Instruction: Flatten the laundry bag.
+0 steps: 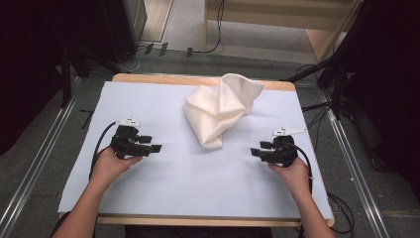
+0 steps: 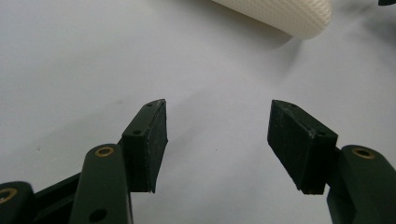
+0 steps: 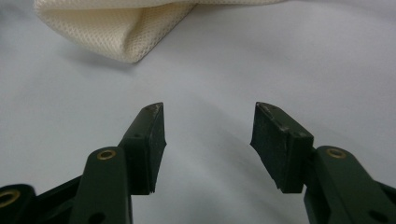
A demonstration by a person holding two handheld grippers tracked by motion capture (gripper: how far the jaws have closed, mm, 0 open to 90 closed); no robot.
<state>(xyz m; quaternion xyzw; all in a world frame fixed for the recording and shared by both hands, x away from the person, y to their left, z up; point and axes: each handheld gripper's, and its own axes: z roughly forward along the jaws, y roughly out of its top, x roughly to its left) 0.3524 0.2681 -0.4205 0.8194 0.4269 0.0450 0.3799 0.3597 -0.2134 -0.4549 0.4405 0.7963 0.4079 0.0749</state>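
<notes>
On the left, our left gripper [image 1: 151,144] rests low on the pale blue surface [image 1: 163,188], jaws spread wide and holding nothing; in the left gripper view, bare sheet lies between its pads [image 2: 149,144]. The cream cloth [image 1: 220,106] sits crumpled in the middle of the far half of the surface, ahead of this gripper and off to its right, well apart from it. The bundle's long axis runs on a slant, from a low near end [image 1: 210,141] pointing towards us up to a raised fold [image 1: 242,84] at the far right.

On the right, our right gripper [image 1: 258,151] is also wide open and empty, its pads [image 3: 280,149] above bare sheet. From here the cloth lies ahead and to the left. We judge the cloth's near end slightly closer to the right gripper, so that hand probably has the shorter reach.
</notes>
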